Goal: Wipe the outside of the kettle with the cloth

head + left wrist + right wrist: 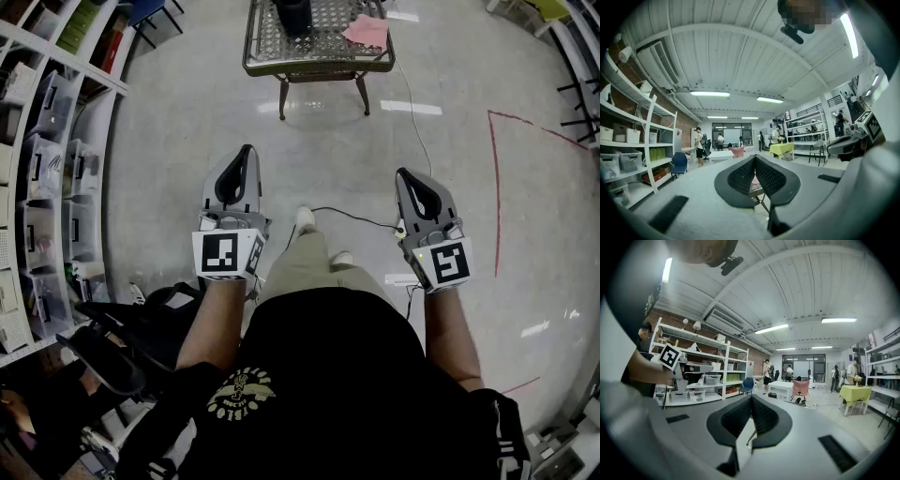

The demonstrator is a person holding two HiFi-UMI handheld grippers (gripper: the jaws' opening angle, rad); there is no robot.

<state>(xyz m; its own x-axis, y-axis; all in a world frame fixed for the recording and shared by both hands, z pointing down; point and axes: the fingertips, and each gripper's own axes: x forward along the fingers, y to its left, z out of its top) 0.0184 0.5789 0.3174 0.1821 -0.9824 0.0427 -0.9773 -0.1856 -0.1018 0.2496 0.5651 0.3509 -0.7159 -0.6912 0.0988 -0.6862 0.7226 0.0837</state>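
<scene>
Both the left gripper (pixel 246 150) and the right gripper (pixel 402 174) are clenched on nothing, well short of the tabletop (pixel 319 66) where the dark kettle (pixel 293 14) stands near the pink cloth (pixel 367 30), so reaching in unopened could shove the cloth off the edge or tip the kettle.

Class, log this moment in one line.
left gripper: shut, empty | right gripper: shut, empty | cloth: on table, untouched | kettle: on table

A mesh-topped desk (pixel 319 66) stood on the grey floor (pixel 178 141); on it lay a dark kettle (pixel 292 14) and a pink cloth (pixel 367 30).
</scene>
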